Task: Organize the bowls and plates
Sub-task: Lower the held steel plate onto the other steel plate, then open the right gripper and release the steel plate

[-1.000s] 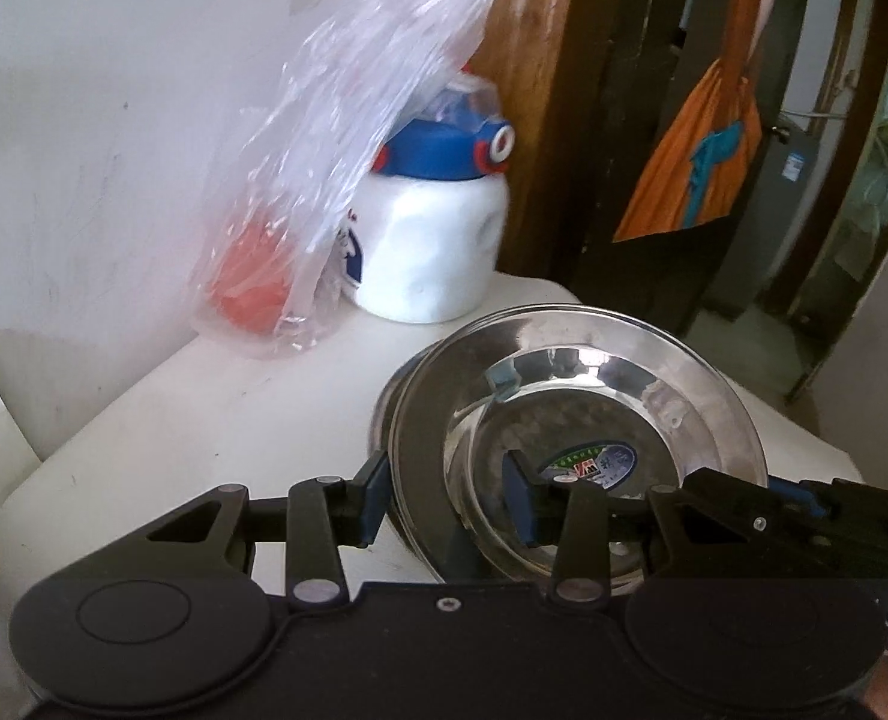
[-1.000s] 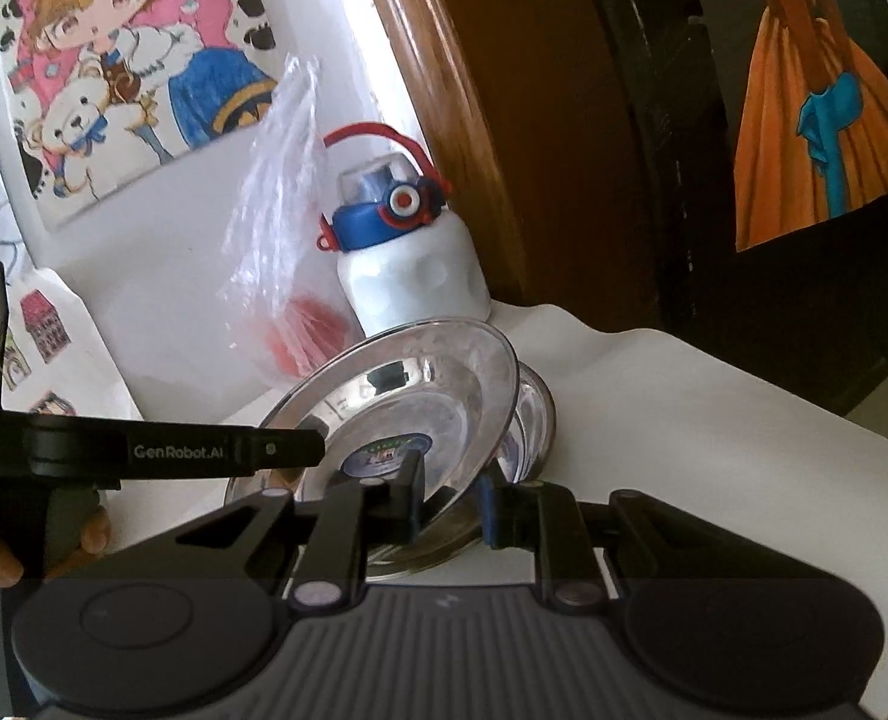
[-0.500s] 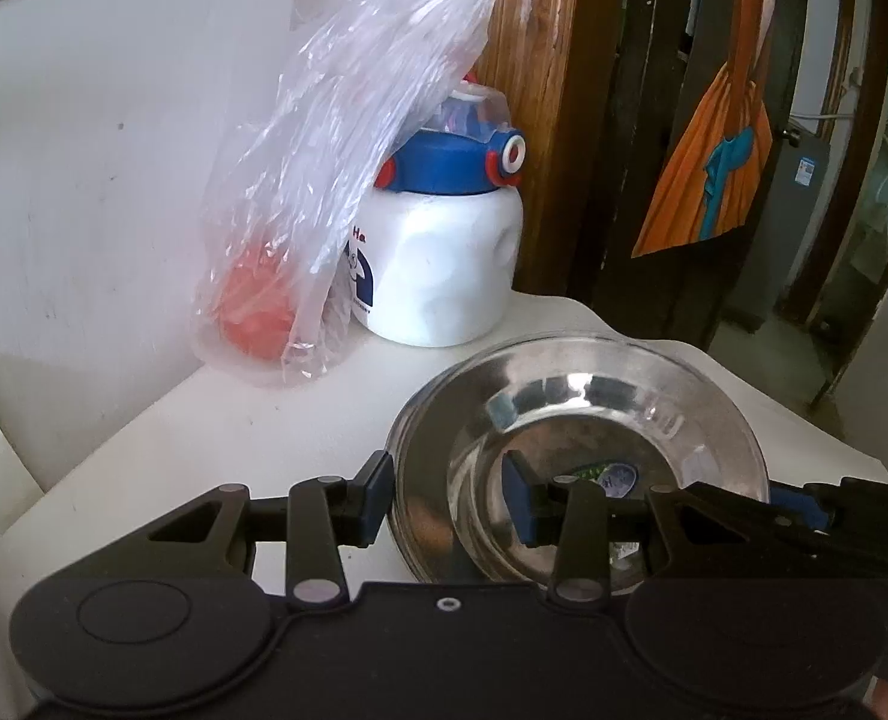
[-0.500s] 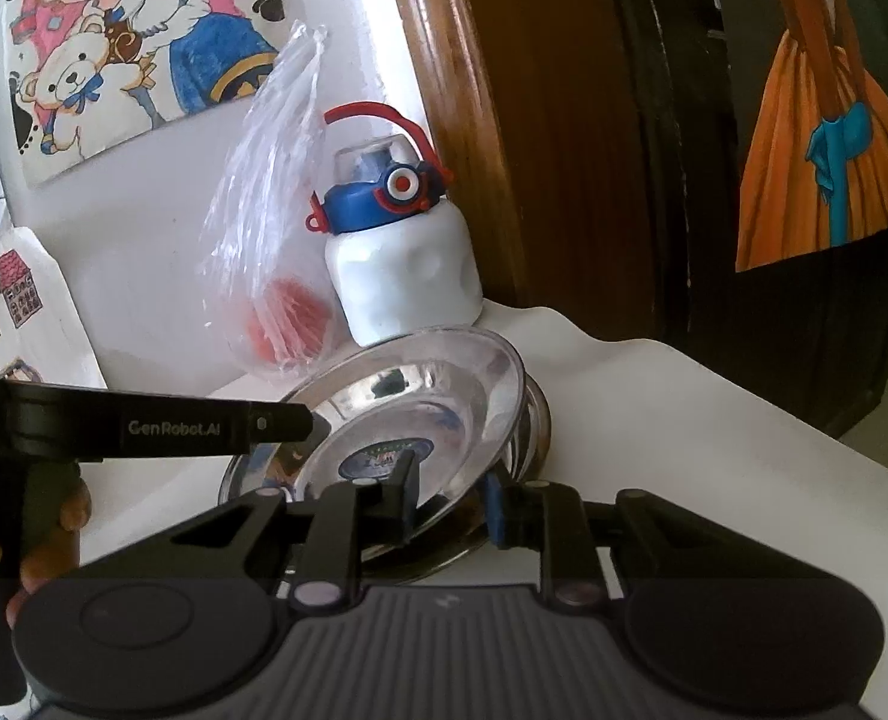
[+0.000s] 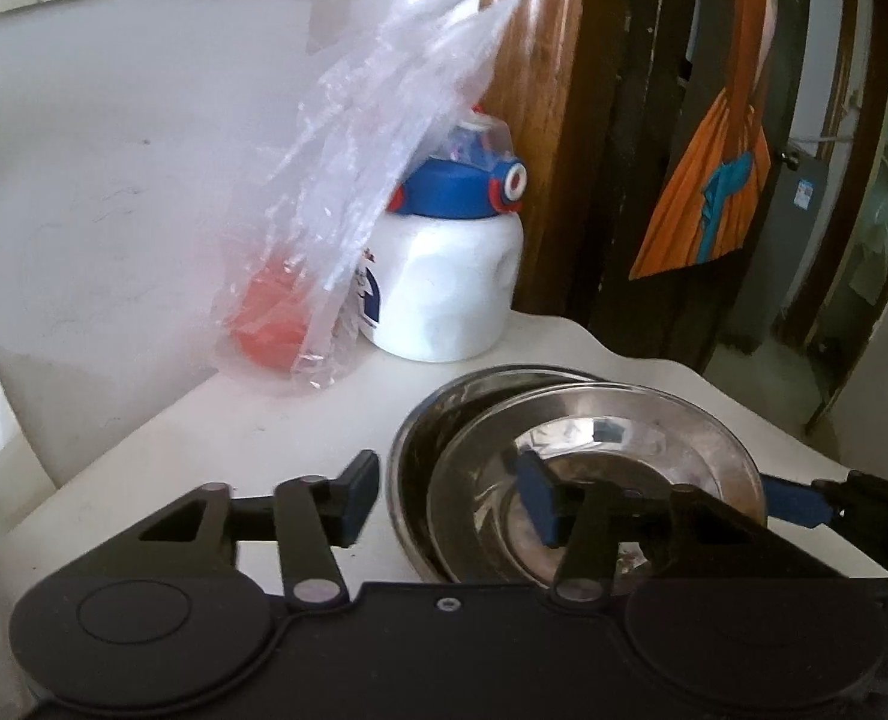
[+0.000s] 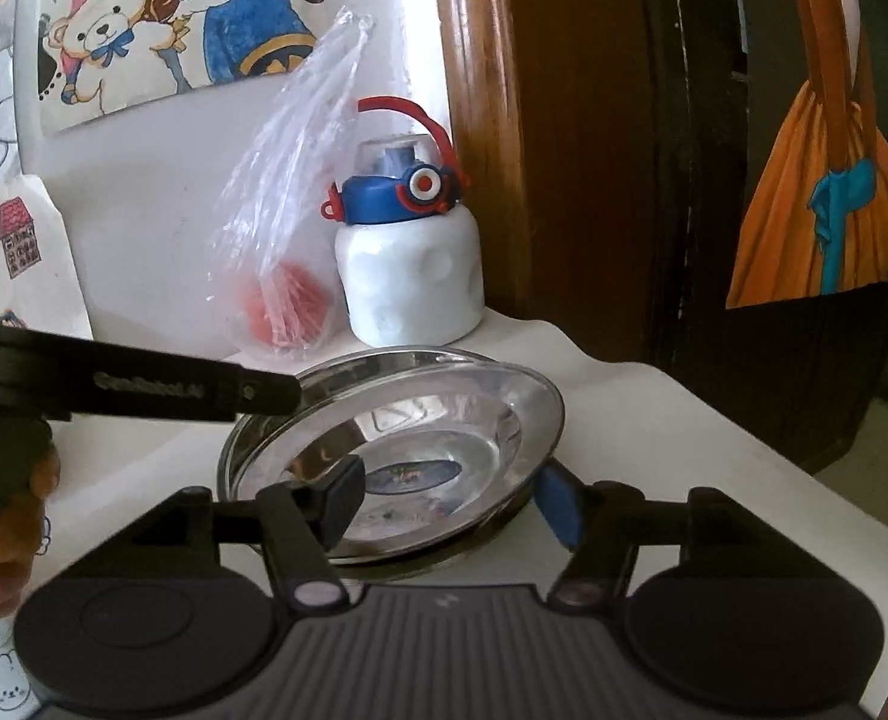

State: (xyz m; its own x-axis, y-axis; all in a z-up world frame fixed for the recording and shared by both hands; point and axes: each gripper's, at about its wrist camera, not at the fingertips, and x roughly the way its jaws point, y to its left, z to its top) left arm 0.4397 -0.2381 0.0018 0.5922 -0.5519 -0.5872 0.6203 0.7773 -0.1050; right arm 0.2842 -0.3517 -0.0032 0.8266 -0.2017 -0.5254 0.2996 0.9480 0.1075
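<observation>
I see two steel plates stacked on the white table point(image 6: 654, 414), near the water bottle point(image 6: 408, 282) and plastic bag point(image 6: 288, 228). The top plate point(image 6: 444, 420) sits inside the bottom plate point(image 5: 438, 414), shifted a bit to one side, label in its centre. My right gripper point(image 6: 453, 495) has fingers wide apart, one on each side of the top plate's near rim, not clamping. Left gripper point(image 5: 447, 498) also spread apart, across the left rims of both plates; if a pad touches, I cannot tell.
</observation>
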